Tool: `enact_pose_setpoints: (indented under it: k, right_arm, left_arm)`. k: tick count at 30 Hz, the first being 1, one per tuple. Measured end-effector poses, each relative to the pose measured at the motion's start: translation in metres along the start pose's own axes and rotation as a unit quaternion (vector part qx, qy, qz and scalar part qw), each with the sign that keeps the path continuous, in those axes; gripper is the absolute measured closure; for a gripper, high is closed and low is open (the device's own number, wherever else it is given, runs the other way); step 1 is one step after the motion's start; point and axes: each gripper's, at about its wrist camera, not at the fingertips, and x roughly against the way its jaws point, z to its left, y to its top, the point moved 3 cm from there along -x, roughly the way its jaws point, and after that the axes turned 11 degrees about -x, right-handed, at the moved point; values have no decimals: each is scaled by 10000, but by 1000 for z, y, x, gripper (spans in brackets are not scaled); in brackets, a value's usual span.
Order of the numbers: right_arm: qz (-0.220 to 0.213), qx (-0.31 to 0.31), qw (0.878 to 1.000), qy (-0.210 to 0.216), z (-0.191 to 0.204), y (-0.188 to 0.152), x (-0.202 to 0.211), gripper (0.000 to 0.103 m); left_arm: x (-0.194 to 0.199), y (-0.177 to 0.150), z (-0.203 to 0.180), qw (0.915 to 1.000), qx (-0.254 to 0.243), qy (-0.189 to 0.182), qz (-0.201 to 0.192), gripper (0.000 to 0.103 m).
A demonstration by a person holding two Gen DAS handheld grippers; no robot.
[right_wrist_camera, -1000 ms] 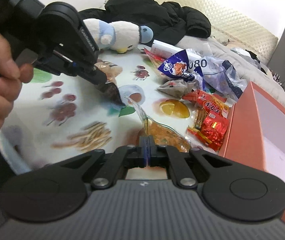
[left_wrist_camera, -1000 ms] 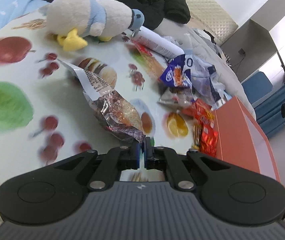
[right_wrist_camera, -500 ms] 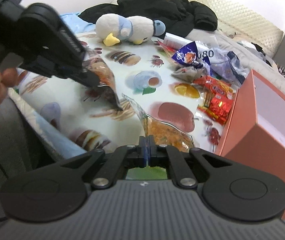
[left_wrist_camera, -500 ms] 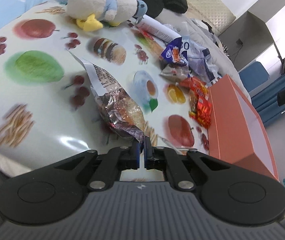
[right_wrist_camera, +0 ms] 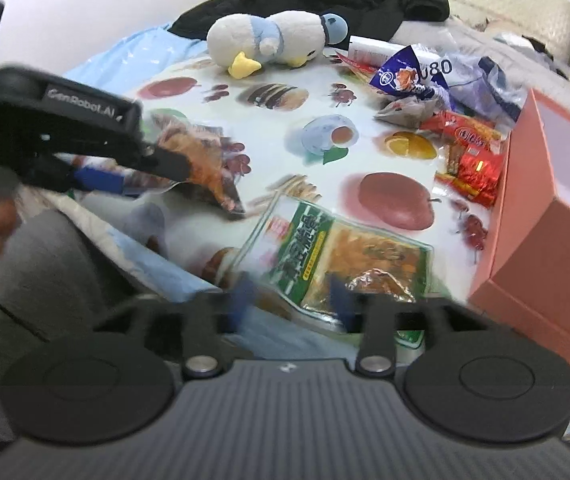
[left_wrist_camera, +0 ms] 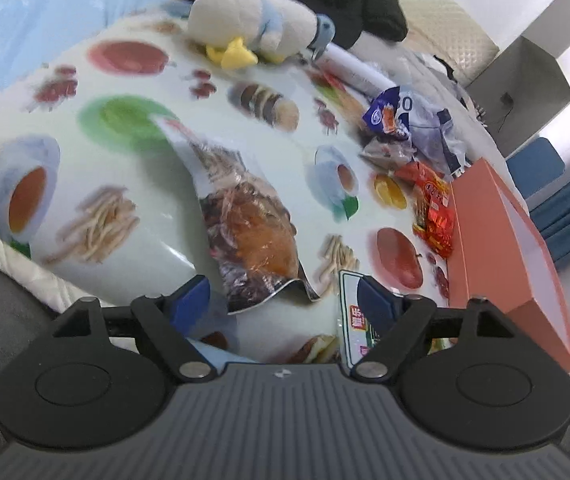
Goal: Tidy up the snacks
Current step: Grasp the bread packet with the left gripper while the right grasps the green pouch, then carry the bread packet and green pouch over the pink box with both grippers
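My left gripper (left_wrist_camera: 283,300): fingers spread, released; the foil snack bag (left_wrist_camera: 251,224) lies just beyond it on the fruit-print tabletop (left_wrist_camera: 157,220). My right gripper (right_wrist_camera: 291,300): fingers spread, released; the green snack packet (right_wrist_camera: 341,258) lies flat under them at the near edge. Orange box (right_wrist_camera: 541,232): right side, open top. Red snack packets (right_wrist_camera: 473,160): just left of the box. Blue snack bag (right_wrist_camera: 403,76): far right. Plush duck (right_wrist_camera: 273,42): far edge.

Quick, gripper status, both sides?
Left gripper: open, holding nothing; foil snack bag released.
Right gripper: open, holding nothing; green snack pack released.
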Motion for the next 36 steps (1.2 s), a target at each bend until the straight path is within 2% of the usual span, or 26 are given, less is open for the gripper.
enact_pose_setpoints:
  k: [1,3,5,8,14,17,19,26,28,32,36]
  right_arm:
    - [-55,-54,10000,20,-1,0,2,27]
    - [-205,-159,9997,-29,-4,2,5,22]
    - [-346,-329,9987,-159,-11,4,6,22]
    - [-436,-723,9960,-283,-26,8,4,22]
    - [-391,-1517,9867,-439,-53,5,-16,22]
    - [-322,-1743,9825,-570,-63,0,-27,22]
    - [-311,-1760,9816,-670,-67,-2,-32,22]
    - [-337,-1764,9814,-683,-71,-4,-42,21]
    - [-222,-1580,9851,-644,-68,-4,-48,20]
    - [-123,-1112,9913,-688,-58,-2,-58,21]
    - [-97,-856,9943,-624,-50,0,-59,35]
  left_arm:
    - [-1,0,0,10000,-27,0,5,19]
    - [-4,2,-1,9999,-87,94,-3,18]
    - [-6,6,-1,9996,-148,226,-64,18]
    - [-9,14,0,9975,-265,626,-216,17]
    - [-29,24,1,9972,-375,631,-161,17]
    - [-40,23,-5,9922,-760,986,-64,17]
    - [-47,22,-8,9881,-957,1205,-52,17]
    - [-57,22,-2,9891,-860,1193,-88,20]
    - [-62,21,0,9904,-823,1108,-55,29]
    - [-65,19,-3,9883,-1006,1138,-107,37]
    - [-63,18,-3,9891,-1006,1068,-97,46]
